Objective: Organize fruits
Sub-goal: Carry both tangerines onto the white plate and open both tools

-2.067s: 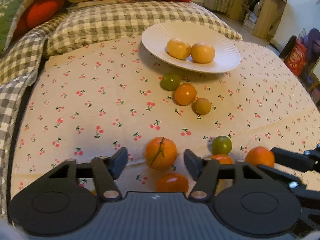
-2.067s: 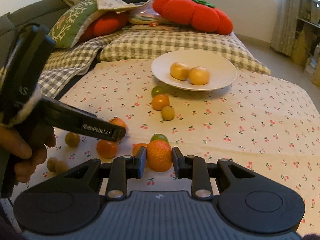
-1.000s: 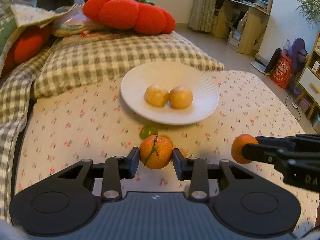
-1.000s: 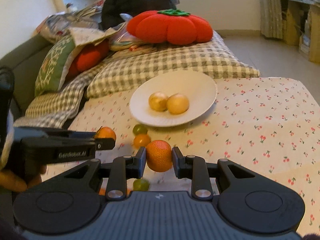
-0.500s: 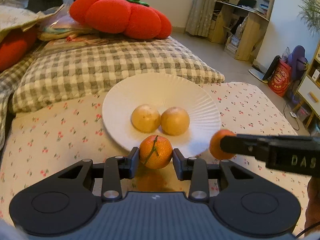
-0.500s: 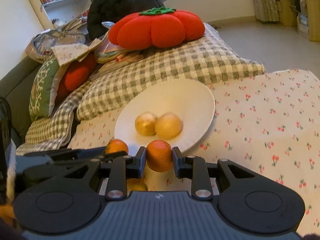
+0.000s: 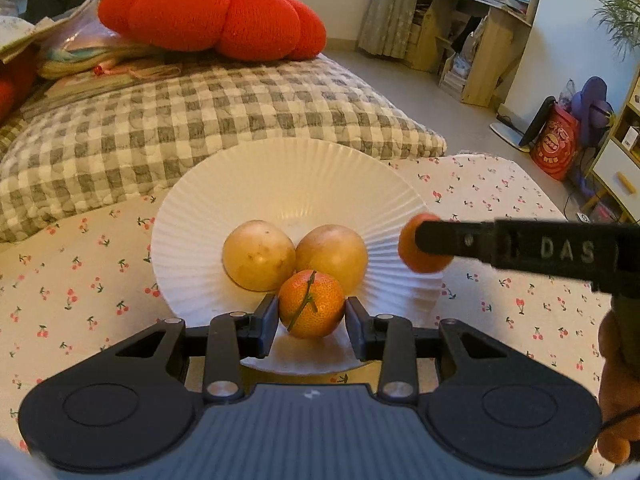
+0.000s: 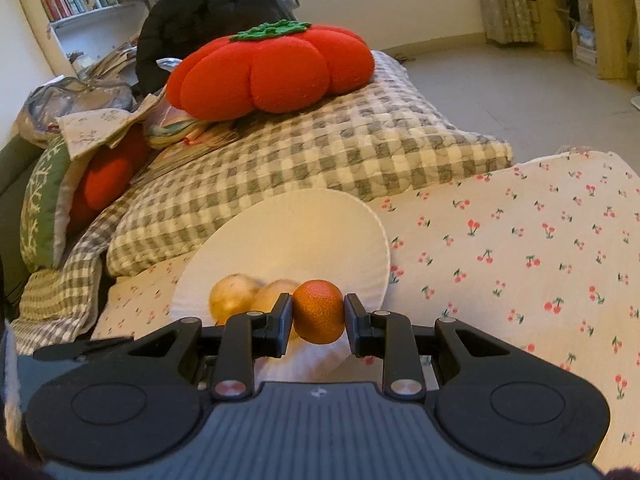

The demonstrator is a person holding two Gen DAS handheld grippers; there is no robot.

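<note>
Left wrist view only: stemmed orange (image 7: 311, 304) clamped in left gripper (image 7: 311, 322) fingers, stem tilted near-upright, over white plate (image 7: 280, 184) near edge; right gripper (image 8: 318, 322) fingers pinch plain orange (image 8: 319, 311), roundish, above plate's right side.

Right hand-held gripper (image 8: 318, 312) clamps an orange (image 8: 318, 311) over the white plate (image 8: 320, 220).

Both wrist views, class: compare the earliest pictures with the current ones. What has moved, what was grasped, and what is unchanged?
The left hand-held gripper, open at first, closed on the stemmed orange and carried it from the cloth to the white plate. The right hand-held gripper, holding its orange throughout, travelled there too. The two yellow fruits remain on the plate.
</note>
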